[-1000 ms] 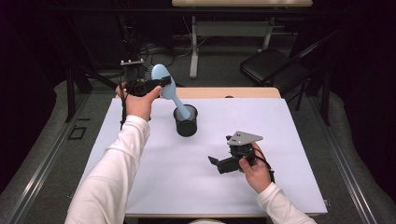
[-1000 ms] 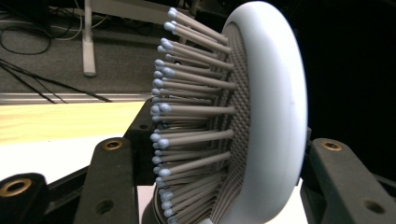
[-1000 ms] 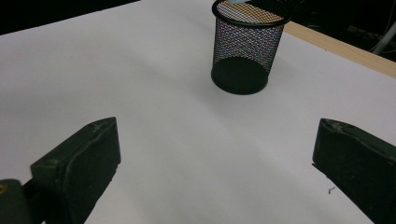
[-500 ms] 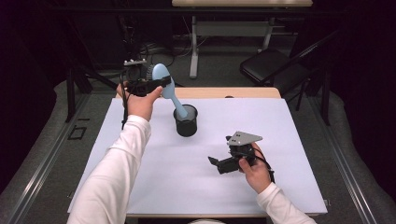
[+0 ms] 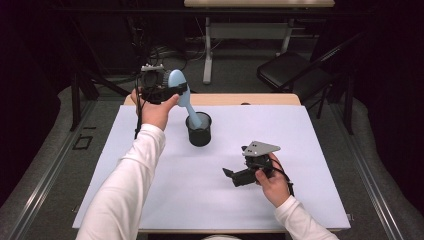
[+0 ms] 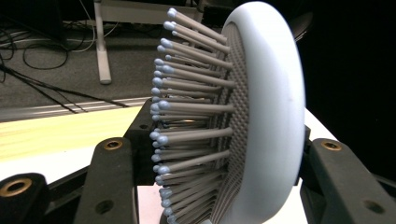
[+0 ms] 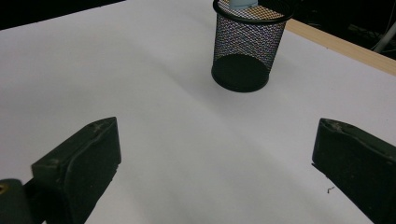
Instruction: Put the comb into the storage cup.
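While the left gripper [image 5: 172, 90] clamped the brush [image 5: 178, 85] by its head, the handle had tipped more upright (still inside the cup [image 5: 199, 129]), so lifting out looked close. The right gripper [image 5: 234, 176] rested open, empty.

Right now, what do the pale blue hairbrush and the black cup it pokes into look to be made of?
The pale blue hairbrush: seemingly smooth matte plastic, from its even, softly shaded back; grey, probably plastic bristles with blue ball tips. The black round cup: apparently metal wire mesh, since its wall is see-through under a solid rim.
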A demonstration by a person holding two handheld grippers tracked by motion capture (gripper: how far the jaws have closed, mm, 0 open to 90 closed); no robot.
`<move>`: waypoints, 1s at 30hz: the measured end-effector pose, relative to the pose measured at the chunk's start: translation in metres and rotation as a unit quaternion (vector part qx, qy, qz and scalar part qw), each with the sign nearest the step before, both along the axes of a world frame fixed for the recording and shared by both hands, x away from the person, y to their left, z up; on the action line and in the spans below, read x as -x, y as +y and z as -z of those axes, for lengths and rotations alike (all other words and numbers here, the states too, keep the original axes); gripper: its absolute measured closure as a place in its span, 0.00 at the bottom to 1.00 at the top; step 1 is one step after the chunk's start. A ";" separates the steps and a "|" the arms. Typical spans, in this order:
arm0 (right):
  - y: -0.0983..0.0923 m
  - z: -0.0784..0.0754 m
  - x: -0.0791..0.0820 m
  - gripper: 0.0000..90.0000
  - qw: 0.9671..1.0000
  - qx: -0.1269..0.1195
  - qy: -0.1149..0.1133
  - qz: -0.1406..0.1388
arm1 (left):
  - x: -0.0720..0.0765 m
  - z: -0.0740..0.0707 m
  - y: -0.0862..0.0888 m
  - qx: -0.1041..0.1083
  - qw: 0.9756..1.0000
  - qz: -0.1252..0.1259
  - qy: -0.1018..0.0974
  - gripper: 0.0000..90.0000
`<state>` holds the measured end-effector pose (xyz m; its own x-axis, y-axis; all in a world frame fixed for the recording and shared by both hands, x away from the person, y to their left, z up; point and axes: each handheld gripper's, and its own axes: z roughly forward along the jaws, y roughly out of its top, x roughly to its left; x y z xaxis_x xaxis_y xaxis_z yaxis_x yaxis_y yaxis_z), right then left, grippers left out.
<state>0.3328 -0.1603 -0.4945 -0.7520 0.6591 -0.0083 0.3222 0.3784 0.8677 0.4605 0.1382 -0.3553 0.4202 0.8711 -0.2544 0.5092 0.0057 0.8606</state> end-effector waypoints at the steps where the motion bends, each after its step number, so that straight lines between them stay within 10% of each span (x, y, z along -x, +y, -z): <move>1: 0.000 0.000 0.000 0.01 1.000 0.000 0.000 0.000 | 0.000 0.000 -0.001 -0.002 1.000 -0.001 0.001 0.53; 30: 0.000 0.001 -0.001 0.01 1.000 0.003 0.003 0.001 | -0.012 0.016 -0.016 -0.025 1.000 0.007 0.010 0.53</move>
